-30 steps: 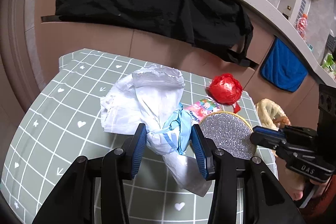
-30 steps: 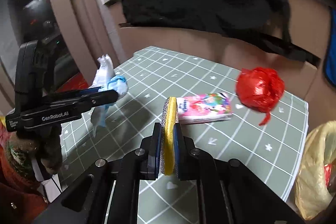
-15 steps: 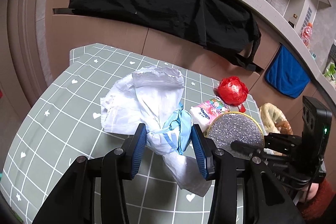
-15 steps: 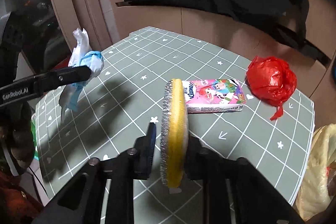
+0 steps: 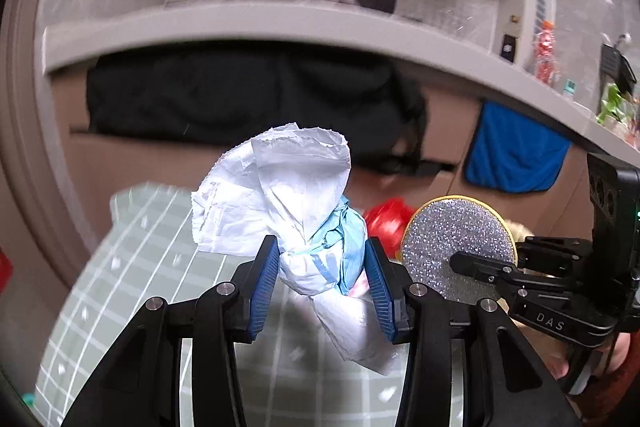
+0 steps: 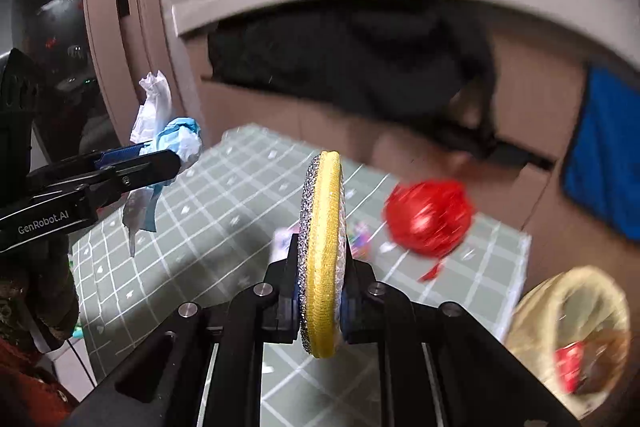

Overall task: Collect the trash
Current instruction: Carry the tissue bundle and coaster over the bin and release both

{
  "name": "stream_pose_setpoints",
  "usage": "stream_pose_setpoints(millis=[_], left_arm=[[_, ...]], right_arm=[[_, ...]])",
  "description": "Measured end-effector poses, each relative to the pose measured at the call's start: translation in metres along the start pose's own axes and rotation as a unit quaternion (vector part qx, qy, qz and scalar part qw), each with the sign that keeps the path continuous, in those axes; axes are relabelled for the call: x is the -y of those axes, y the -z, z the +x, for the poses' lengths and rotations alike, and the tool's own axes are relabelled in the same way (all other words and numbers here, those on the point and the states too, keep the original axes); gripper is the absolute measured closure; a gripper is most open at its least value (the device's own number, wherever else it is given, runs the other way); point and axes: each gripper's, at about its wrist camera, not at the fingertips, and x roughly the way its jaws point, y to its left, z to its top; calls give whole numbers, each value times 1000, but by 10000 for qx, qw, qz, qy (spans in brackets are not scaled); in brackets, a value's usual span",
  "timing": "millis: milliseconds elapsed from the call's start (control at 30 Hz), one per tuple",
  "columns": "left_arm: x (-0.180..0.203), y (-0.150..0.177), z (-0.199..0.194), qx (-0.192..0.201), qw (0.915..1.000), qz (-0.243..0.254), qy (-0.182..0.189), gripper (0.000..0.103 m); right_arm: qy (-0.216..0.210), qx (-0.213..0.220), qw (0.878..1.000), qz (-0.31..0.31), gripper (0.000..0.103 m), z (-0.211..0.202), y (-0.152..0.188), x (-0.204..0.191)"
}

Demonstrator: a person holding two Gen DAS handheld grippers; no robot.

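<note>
We hold crumpled paper wad (image 5: 304,227) in left gripper (image 5: 322,279), raised above table (image 5: 160,259): light, soft, crushes easily, so pinch mid-bunch. Right gripper (image 6: 322,301) clamps round scouring pad (image 6: 322,251) edge-on: springy, light, grips well.

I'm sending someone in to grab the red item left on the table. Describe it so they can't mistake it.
Start at the green grid-patterned table in front of the cabinets draped with a black cloth. Near its far right corner, above the yellow-lined basket on the floor, lies a crumpled red plastic bundle. It is the only solid red, ball-shaped thing on the table.
</note>
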Motion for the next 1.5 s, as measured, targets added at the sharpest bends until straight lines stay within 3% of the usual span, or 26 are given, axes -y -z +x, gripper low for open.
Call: stream_pose_setpoints(millis=[267, 500, 833, 1033, 1200, 1500], left_arm=[[92, -45, 6, 602, 9974, 352, 202, 59], [164, -63, 14, 847, 9933, 581, 538, 59], [252, -71, 47, 672, 9877, 748, 1193, 59], [291, -55, 73, 423, 9832, 878, 1542, 59], [310, -41, 99, 90, 9821, 883, 1663, 59], [327, -28, 127, -149, 9807, 905, 1729, 59]], right_arm=[[482, 777, 9958, 67, 90, -73, -18, 62], [877, 1212, 9885, 228, 90, -129, -13, 119], [1437, 1339, 9779, 724, 90, -173, 11, 192], [1770, 1345, 9707, 911, 90, -190, 28, 225], [1873, 1219, 9681, 1129, 90, -189, 45, 248], [1890, 1048, 9660, 1420, 90, -179, 66, 273]])
